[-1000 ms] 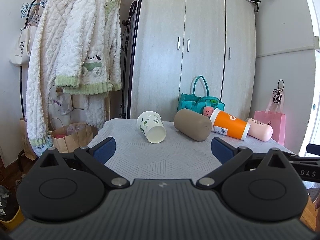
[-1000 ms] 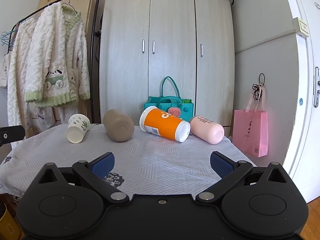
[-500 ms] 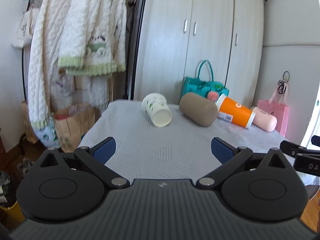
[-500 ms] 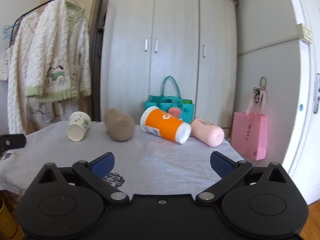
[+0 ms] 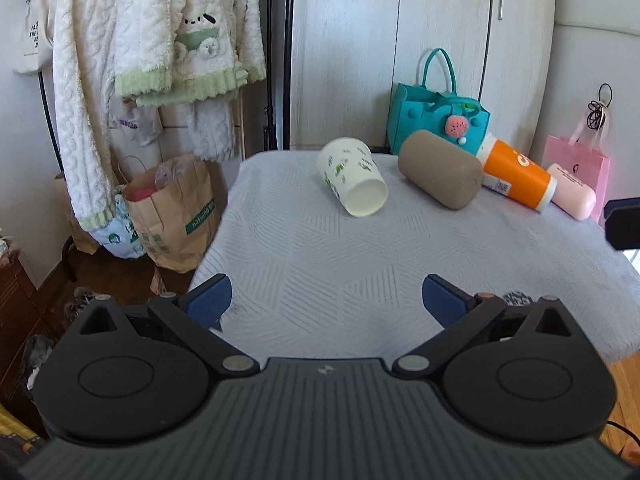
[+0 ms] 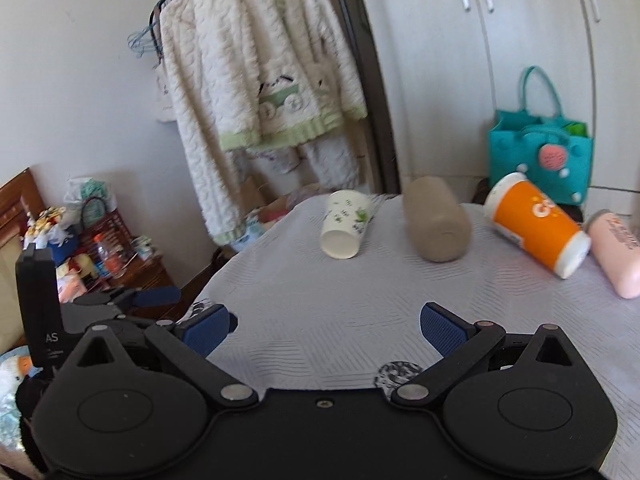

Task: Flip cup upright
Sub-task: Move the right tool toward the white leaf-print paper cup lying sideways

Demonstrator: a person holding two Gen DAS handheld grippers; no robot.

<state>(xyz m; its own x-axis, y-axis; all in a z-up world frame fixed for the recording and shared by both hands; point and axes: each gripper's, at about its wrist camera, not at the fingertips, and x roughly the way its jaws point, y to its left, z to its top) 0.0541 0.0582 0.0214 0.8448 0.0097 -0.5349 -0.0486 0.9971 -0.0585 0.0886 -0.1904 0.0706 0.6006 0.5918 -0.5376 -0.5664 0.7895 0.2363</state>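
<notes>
Four cups lie on their sides in a row at the far end of the grey-clothed table (image 5: 320, 248): a white cup with green leaf print (image 5: 352, 176) (image 6: 344, 224), a tan cup (image 5: 440, 168) (image 6: 438, 220), an orange cup with a white lid (image 5: 516, 176) (image 6: 536, 224), and a pink cup (image 5: 570, 190) (image 6: 616, 256). My left gripper (image 5: 326, 300) is open and empty over the table's near part. My right gripper (image 6: 324, 326) is open and empty, also short of the cups. The left gripper also shows in the right wrist view (image 6: 120, 300).
A teal handbag (image 5: 436, 116) stands behind the cups by the wardrobe (image 5: 400, 40). A clothes rack with white fleece garments (image 5: 160, 40) and a brown paper bag (image 5: 172, 208) stand left of the table. A pink gift bag (image 5: 580, 160) is at the right.
Both grippers have risen and tilted down toward the table. The right view has swung left, bringing the left gripper into sight. The cups have not moved.
</notes>
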